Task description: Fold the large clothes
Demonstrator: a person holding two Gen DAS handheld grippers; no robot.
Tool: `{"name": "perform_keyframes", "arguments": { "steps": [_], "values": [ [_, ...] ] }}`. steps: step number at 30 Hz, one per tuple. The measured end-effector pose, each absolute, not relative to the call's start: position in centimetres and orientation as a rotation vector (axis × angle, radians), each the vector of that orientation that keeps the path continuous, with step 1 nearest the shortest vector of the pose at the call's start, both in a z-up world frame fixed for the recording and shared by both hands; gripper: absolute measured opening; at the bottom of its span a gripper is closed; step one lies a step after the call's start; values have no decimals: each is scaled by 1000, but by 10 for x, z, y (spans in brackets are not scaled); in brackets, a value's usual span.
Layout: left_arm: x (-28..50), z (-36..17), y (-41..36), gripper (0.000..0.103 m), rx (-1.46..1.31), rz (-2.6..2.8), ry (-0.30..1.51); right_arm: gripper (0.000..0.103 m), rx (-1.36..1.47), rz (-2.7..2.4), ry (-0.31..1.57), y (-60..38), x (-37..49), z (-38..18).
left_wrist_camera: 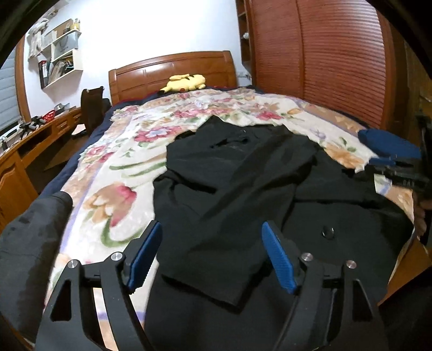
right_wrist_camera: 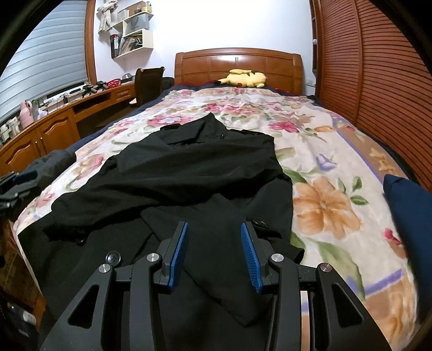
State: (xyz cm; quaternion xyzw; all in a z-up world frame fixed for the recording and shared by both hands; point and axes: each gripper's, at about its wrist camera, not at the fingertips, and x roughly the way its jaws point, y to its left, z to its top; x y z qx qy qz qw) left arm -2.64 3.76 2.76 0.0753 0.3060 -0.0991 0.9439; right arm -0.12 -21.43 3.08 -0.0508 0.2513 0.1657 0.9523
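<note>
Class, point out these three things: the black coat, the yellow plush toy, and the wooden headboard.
black coat [right_wrist_camera: 189,167], right wrist view, on its upper body panel.
yellow plush toy [right_wrist_camera: 244,78], right wrist view, on its body.
wooden headboard [left_wrist_camera: 151,73], left wrist view, on its front panel.

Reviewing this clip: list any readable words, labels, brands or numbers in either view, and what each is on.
None can be read.
Books and folders on the white wall shelf: spines too small and blurred.
Paper bag on the shelf: faint print, unreadable.
Black coat: no label visible.
Floral blanket: pattern only.

I see a black coat [right_wrist_camera: 189,172] on a cream floral blanket [right_wrist_camera: 326,205], a yellow plush [right_wrist_camera: 244,78], blue gripper pads [right_wrist_camera: 178,253].
</note>
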Motion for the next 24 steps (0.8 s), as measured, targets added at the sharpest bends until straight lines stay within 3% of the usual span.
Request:
{"name": "perform_keyframes", "arguments": {
  "steps": [8,9,10,13,16,24],
  "values": [
    [-28,-12,13,77,217,-231,695,41,-114,345,513,-217,-2,30],
    [-27,-16,12,73,224,-228,705,41,-116,346,513,-217,-2,30],
    [-27,-19,11,52,228,-229,722,41,-114,346,513,-217,-2,30],
    [-24,-28,13,16,224,-250,777,41,-113,347,513,-220,-1,29],
    [-29,-25,19,12,205,-257,765,41,-112,350,515,-222,0,29],
    [-48,-14,35,15,160,-246,712,41,-129,360,521,-220,0,27]
  ]
}}
